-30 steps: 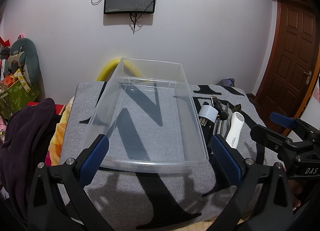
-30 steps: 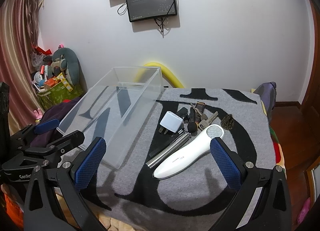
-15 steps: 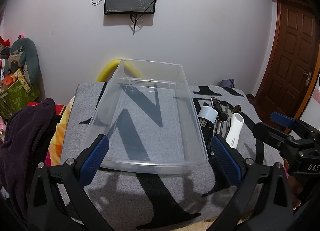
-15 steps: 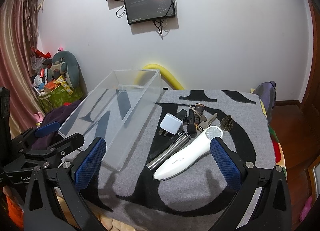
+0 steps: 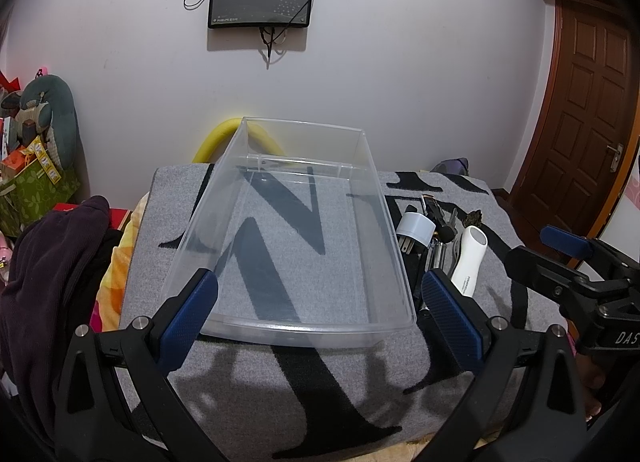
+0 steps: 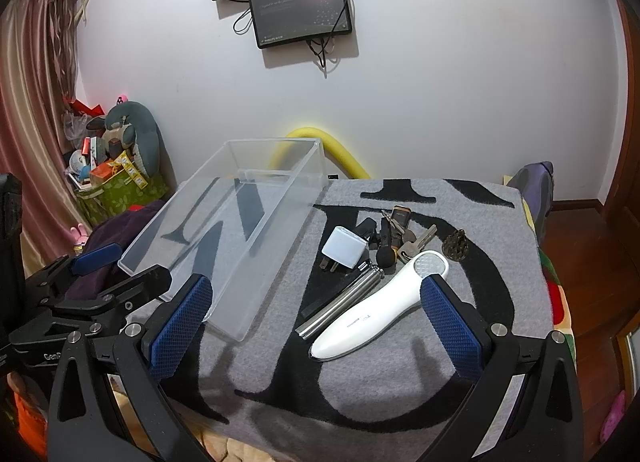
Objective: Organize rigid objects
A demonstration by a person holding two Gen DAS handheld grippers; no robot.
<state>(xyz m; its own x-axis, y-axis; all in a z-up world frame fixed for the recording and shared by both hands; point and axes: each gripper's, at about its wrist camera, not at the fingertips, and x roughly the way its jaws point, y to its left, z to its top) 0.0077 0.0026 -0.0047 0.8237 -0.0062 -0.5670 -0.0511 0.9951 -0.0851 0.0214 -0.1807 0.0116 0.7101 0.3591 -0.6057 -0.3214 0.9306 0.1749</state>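
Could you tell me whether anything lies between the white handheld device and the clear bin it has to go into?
Yes. The silver metal tube lies alongside the white handheld device on the side facing the clear plastic bin, with the white plug adapter just beyond. Lifted over them, the bin's open top looks unobstructed.

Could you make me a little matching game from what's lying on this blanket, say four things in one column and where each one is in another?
Things:
1. clear plastic bin
2. white plug adapter
3. white handheld device
4. silver metal tube

Places or states:
A. nearest the right gripper, lying diagonally
B. left of the pile, nothing in it
C. between the white device and a black strip
D. prongs pointing towards the camera

Pairs: 1-B, 2-D, 3-A, 4-C
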